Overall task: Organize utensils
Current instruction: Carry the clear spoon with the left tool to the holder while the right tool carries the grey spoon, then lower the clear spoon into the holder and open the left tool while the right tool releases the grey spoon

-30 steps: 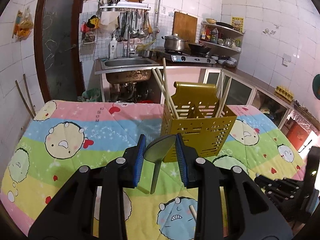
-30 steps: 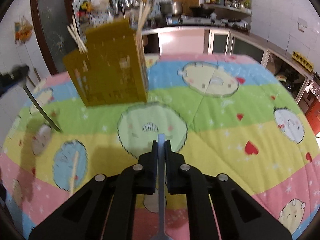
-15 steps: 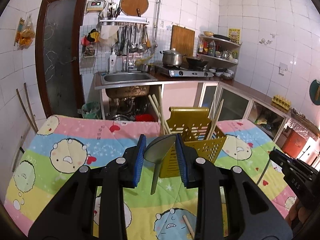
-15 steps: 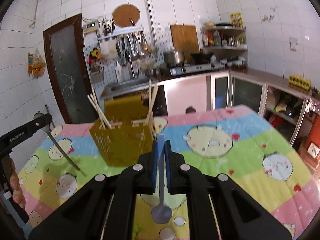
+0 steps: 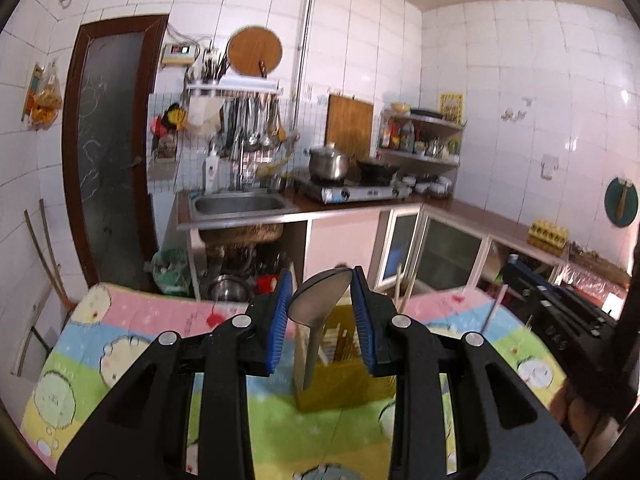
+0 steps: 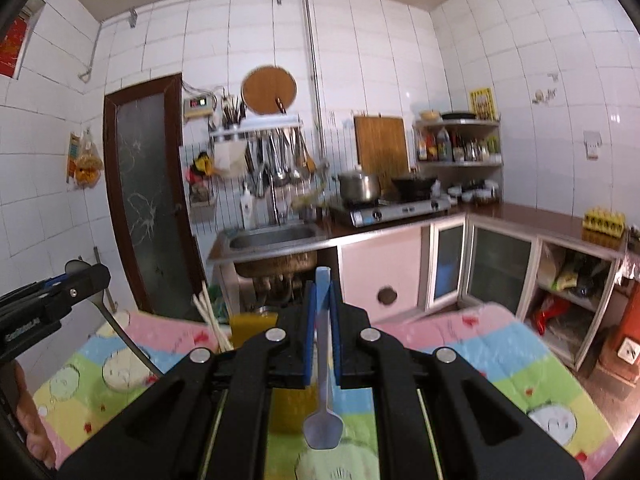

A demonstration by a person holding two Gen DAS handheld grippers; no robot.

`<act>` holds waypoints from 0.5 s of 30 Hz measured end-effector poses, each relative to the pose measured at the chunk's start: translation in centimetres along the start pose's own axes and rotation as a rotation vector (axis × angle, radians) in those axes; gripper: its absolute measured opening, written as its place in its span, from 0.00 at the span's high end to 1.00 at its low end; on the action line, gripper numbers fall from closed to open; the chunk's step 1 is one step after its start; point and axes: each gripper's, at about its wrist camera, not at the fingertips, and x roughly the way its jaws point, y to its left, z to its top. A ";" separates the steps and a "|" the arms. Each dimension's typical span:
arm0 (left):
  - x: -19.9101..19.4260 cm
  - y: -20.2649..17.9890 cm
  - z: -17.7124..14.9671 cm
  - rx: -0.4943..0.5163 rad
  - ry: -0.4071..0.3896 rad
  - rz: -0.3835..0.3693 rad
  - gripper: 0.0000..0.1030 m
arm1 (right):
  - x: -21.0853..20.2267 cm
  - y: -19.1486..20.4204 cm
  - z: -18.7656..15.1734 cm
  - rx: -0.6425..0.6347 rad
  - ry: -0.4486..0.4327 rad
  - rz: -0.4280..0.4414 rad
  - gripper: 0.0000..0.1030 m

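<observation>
Left gripper point(image 5: 320, 304): blue pads clamped on the bowl of a metal spoon point(image 5: 320, 300), bowl edge-up between the pads, handle hanging down toward the table. Seen from the right wrist view at far left point(image 6: 86, 276), the spoon's handle point(image 6: 120, 332) curves down and right over the cloth; part of a hand point(image 6: 30, 420) shows below it.

Cloth point(image 5: 100, 344): pastel stripes with cartoon faces, covering the table.

Holder point(image 5: 340, 376): yellow, slotted, upright on the cloth, directly beyond the left gripper and mostly hidden by it. Pale chopsticks point(image 5: 404, 288) stand in it, tips up. In the right wrist view the holder point(image 6: 252, 326) sits behind the gripper body, with chopsticks point(image 6: 210, 316) leaning out to the left.

Right gripper point(image 6: 322, 296): pads pressed together on the flat handle of a second spoon point(image 6: 323, 426); handle end pokes up past the fingertips, small bowl hangs low over the green stripe.

Background: sink point(image 6: 272, 238), pot point(image 6: 358, 186) on a stove point(image 6: 396, 210), hanging ladles, dark door point(image 5: 108, 152).
</observation>
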 end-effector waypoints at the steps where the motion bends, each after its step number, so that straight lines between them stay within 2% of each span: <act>1: 0.1 -0.1 0.7 0.002 -0.017 -0.001 0.72 | 0.4 0.2 0.7 0.002 -0.017 0.004 0.93; 3: 0.7 -0.3 1.7 -0.006 -0.036 -0.001 0.72 | 1.0 0.6 1.6 0.001 -0.039 0.008 0.93; 7: 3.2 -0.4 2.7 -0.039 -0.026 -0.021 0.72 | 3.1 1.4 3.1 -0.013 -0.065 0.001 0.93; 11: 5.8 -0.4 2.2 -0.040 0.001 -0.024 0.72 | 5.7 1.4 3.2 0.006 -0.058 -0.001 0.93; 15: 8.9 -0.1 0.3 -0.048 0.066 -0.024 0.72 | 8.3 1.1 1.9 0.023 -0.020 0.011 0.93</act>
